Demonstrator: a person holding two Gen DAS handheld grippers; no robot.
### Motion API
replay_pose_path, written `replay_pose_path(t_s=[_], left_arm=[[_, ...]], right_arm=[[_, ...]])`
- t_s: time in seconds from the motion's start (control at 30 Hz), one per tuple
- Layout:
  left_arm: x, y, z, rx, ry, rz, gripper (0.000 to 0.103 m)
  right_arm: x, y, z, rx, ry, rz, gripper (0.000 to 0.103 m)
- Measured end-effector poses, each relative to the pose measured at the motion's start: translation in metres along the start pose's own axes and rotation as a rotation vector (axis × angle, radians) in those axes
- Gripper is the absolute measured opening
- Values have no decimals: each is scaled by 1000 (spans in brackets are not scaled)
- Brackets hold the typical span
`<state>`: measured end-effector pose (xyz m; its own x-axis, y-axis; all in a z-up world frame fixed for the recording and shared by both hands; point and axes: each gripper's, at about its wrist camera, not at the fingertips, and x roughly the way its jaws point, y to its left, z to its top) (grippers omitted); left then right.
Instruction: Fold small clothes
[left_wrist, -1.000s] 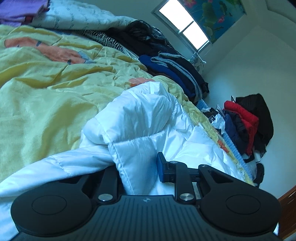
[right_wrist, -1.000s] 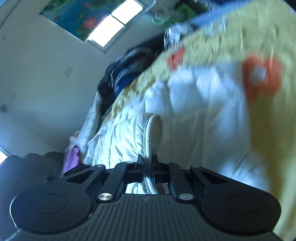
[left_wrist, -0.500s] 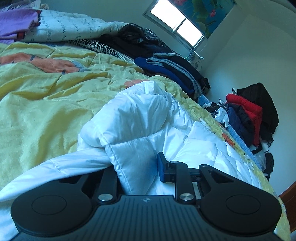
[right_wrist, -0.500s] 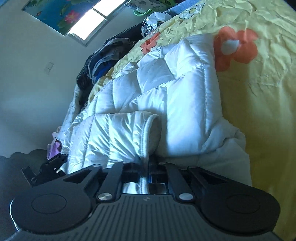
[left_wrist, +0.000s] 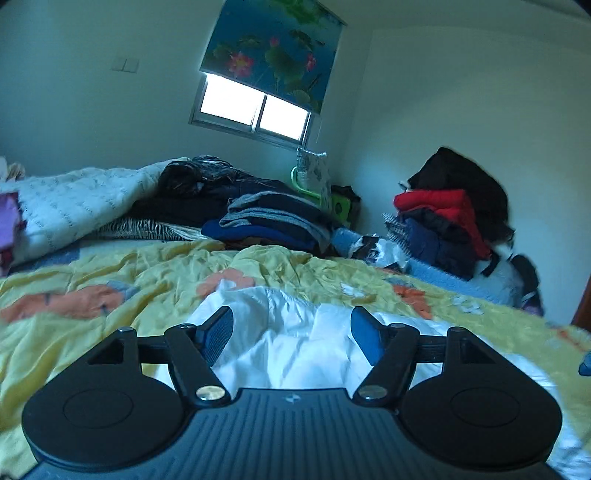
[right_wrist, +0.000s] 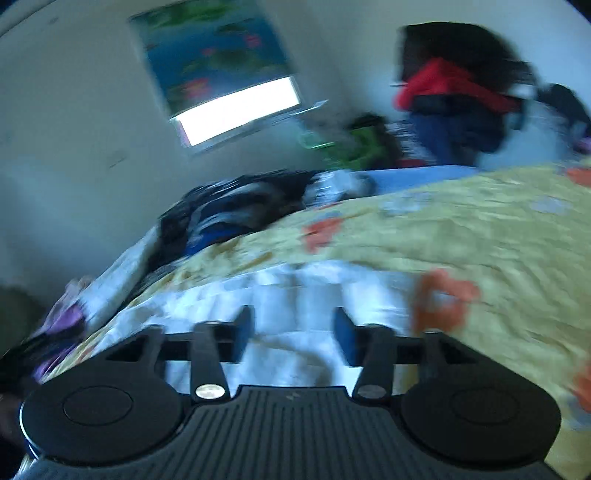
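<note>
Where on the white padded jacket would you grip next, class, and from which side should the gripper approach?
Grip the raised ridge of the white padded jacket between the open left gripper fingers, coming from the near side. The fold stands above the yellow floral quilt, so the fingers can probably straddle it without catching bedding.

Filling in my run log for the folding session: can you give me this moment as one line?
task: fold small clothes | left tongs: open, over white puffer jacket | right tongs: open, over the jacket, blurred view | jacket lies on yellow floral quilt
</note>
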<state>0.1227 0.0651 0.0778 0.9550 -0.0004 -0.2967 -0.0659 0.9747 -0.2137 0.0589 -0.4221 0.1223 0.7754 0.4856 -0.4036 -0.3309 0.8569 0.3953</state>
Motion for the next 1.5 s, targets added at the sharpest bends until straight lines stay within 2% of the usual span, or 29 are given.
replay_pose_path(t_s=[0.07, 0.13, 0.23, 0.3, 0.4, 0.57, 0.63, 0.7, 0.77, 0.83, 0.97, 1.07, 1.13, 1.27, 1.33, 1.43, 1.5], left_arm=[[31, -8, -1, 6, 59, 35, 70], [55, -17, -8, 48, 119, 48, 70], [81, -28, -29, 139, 237, 49, 70], [85, -26, -40, 154, 251, 46, 71], [93, -19, -42, 118, 298, 32, 72], [102, -28, -46, 165, 312, 69, 74], [98, -26, -45, 153, 289, 69, 74], [79, -18, -43, 102, 228, 73, 74], [46, -6, -40, 40, 148, 83, 73], [6, 8, -35, 5, 93, 65, 74], [-71, 42, -25, -61, -8, 42, 82], [-119, 76, -20, -121, -50, 65, 83], [-145, 97, -19, -143, -61, 91, 83], [-193, 134, -15, -120, -101, 171, 83], [-215, 153, -10, -99, -118, 207, 83], [-246, 177, 5, -39, -159, 267, 83], [-262, 190, 17, 2, -171, 298, 83]], right_arm=[[31, 11, -3, -20, 89, 41, 63], [62, 21, -9, -41, 161, 45, 63], [88, 33, -24, -140, 242, 0, 64], [99, 32, -35, -176, 294, -35, 68], [99, 29, -46, -196, 293, -13, 67], [105, 36, -50, -241, 279, -34, 69], [103, 42, -53, -266, 271, -66, 70], [92, 45, -54, -252, 246, -101, 70], [63, 46, -54, -215, 198, -120, 70], [16, 47, -55, -219, 108, -140, 72], [-94, 43, -61, -244, -52, -286, 85], [-179, 34, -66, -278, -131, -464, 87], [-232, 25, -68, -327, -149, -633, 89], [-319, 13, -67, -464, -72, -998, 89], [-359, 14, -67, -551, -50, -1144, 89], [-421, 20, -62, -601, -52, -1307, 92], [-456, 29, -58, -591, -87, -1363, 98]])
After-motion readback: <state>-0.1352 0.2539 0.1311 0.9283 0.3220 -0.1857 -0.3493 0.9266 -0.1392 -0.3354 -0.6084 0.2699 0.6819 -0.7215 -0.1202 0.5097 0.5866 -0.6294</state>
